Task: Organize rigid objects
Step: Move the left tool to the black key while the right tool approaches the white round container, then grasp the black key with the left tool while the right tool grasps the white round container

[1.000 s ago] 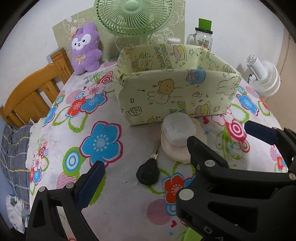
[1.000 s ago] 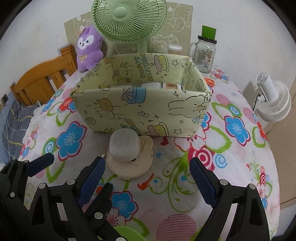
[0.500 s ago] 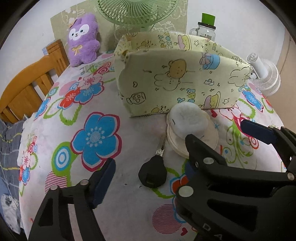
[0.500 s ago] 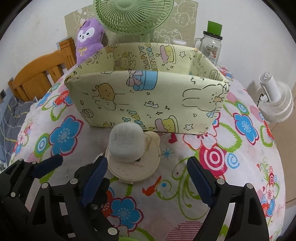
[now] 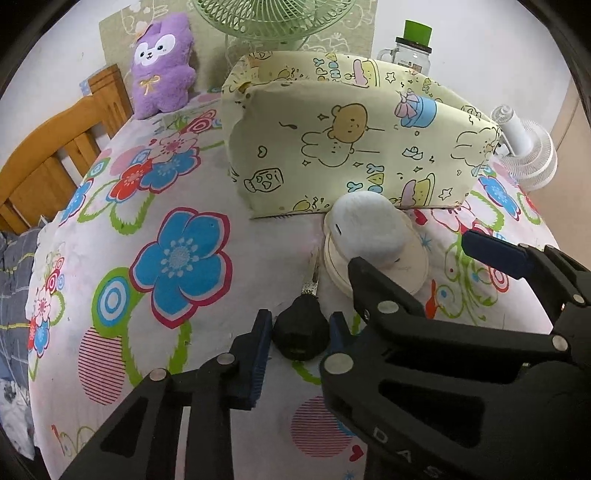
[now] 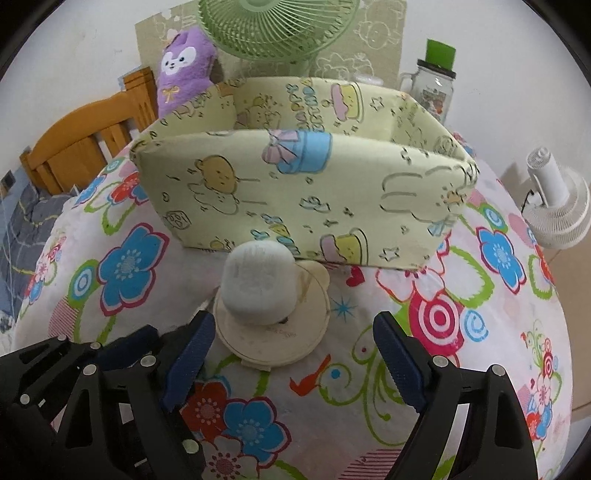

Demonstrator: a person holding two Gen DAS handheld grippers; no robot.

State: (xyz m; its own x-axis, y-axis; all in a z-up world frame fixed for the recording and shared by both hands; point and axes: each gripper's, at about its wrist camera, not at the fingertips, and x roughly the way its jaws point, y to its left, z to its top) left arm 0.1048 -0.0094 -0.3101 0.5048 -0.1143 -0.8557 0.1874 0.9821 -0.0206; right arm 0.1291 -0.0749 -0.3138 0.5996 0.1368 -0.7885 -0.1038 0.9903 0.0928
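A black car key [image 5: 301, 332] lies on the flowered tablecloth, its metal blade pointing away. My left gripper [image 5: 300, 338] has closed around the key's black head, a pad on each side. A white rounded case [image 5: 367, 229] rests on a cream round disc [image 5: 410, 264] in front of a yellow cartoon-print fabric box [image 5: 354, 155]. In the right wrist view the case [image 6: 260, 282] and the disc [image 6: 284, 339] sit just ahead of my open, empty right gripper [image 6: 291, 354]. The box [image 6: 306, 192] stands behind them.
A purple plush toy [image 5: 162, 64], a green fan [image 6: 277, 26] and a glass jar with a green lid [image 6: 434, 86] stand behind the box. A white fan [image 6: 557, 206] is off the table's right edge. A wooden chair [image 5: 55, 155] is at the left.
My left gripper moved forward and down and closed from wide open onto the key's head. My right gripper moved closer to the case and disc and stayed open.
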